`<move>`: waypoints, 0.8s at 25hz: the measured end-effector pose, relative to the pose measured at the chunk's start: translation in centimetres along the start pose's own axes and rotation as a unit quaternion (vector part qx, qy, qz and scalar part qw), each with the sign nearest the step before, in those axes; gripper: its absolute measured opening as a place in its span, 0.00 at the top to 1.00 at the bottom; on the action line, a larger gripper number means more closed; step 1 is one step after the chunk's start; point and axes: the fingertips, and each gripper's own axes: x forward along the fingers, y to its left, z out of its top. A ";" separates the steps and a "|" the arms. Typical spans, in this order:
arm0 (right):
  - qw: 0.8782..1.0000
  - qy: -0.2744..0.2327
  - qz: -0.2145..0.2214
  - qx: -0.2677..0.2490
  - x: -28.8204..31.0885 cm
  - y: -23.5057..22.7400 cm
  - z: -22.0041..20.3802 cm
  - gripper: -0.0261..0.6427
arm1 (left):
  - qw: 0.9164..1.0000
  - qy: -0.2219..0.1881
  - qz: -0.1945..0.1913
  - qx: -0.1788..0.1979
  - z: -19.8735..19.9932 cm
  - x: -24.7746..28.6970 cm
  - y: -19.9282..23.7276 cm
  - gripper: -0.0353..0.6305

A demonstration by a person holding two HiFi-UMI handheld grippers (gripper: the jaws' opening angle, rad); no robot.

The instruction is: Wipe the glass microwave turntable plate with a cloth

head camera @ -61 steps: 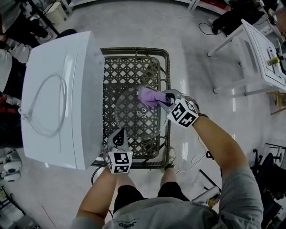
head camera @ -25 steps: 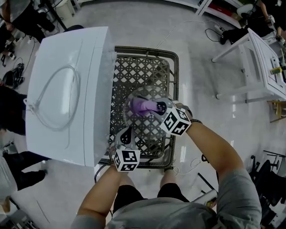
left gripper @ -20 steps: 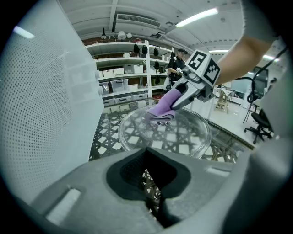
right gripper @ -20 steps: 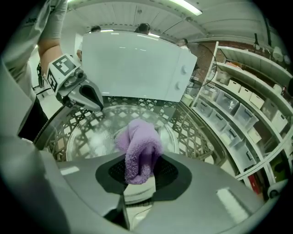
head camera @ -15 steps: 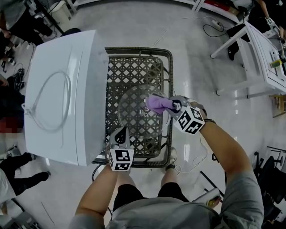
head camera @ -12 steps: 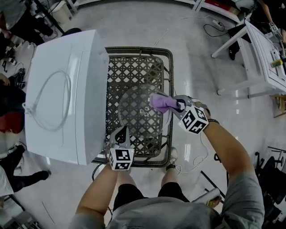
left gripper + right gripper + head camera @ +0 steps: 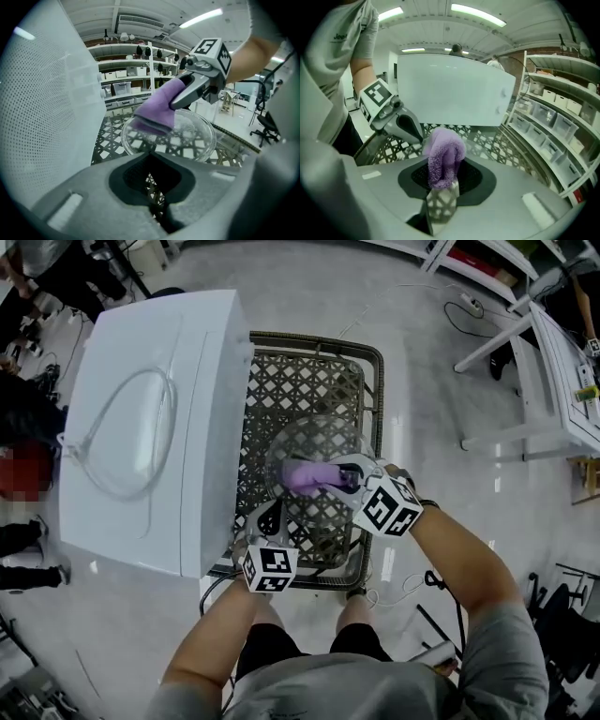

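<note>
The plate [image 7: 319, 451] lay flat on the lattice counter [image 7: 309, 381], just beside the microwave [image 7: 150, 427]. The purple cloth [image 7: 305, 476] was pressed on the glass towards its near side, one end pinched tight in the right tongs [image 7: 337, 479] and the rest bunched out ahead of them. The left tongs [image 7: 269, 518] sat by the plate's near rim, drawn together with nothing between them; whether they touched the glass could not be told.

The likely trouble was the plate itself. With no firm hold on it, a hard stroke could skid it over the open lattice towards the counter's edge or knock it against the microwave. Only a small bite of cloth was clamped, so dragging might pull it free and put bare tongs on glass.
</note>
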 end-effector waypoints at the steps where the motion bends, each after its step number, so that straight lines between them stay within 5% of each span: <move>1: 1.000 -0.010 0.008 -0.001 1.3 0.7 1.3 0.81 | 1.000 0.000 -0.001 0.000 0.0 0.0 0.0 0.95; 10: 0.998 0.009 0.043 -0.037 9.0 4.2 3.7 0.81 | 1.000 0.000 -0.005 0.000 -0.1 0.0 -0.1 0.95; 20: 0.998 0.051 0.018 -0.028 5.5 2.6 -0.9 0.81 | 1.000 0.001 0.000 0.000 -0.2 -0.1 0.1 0.95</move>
